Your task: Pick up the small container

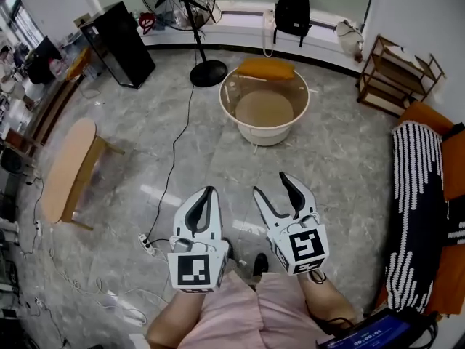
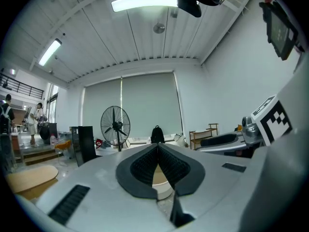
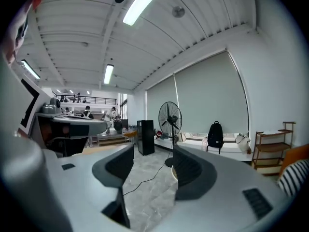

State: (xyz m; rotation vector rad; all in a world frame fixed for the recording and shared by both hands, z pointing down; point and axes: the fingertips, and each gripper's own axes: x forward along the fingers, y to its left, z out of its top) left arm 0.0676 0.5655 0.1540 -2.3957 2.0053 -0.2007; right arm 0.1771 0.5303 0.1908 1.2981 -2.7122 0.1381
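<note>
A round cream tub (image 1: 265,106) stands on the grey marble floor ahead of me, with an orange cushion-like thing (image 1: 267,67) at its far rim. Both grippers hang close to my body, well short of the tub. My left gripper (image 1: 210,190) is shut, its black pads pressed together with nothing between them; in the left gripper view (image 2: 158,149) a sliver of the tub (image 2: 161,181) shows below the closed pads. My right gripper (image 1: 273,185) is open and empty, and in the right gripper view (image 3: 153,151) bare floor fills the gap between its jaws.
A standing fan (image 1: 180,2) and its black cable (image 1: 174,158) run down to a power strip (image 1: 147,246) at the left. A wooden bench (image 1: 69,169), black cabinet (image 1: 120,42), backpack (image 1: 292,9), wooden shelf (image 1: 396,75) and striped cloth (image 1: 418,217) ring the floor.
</note>
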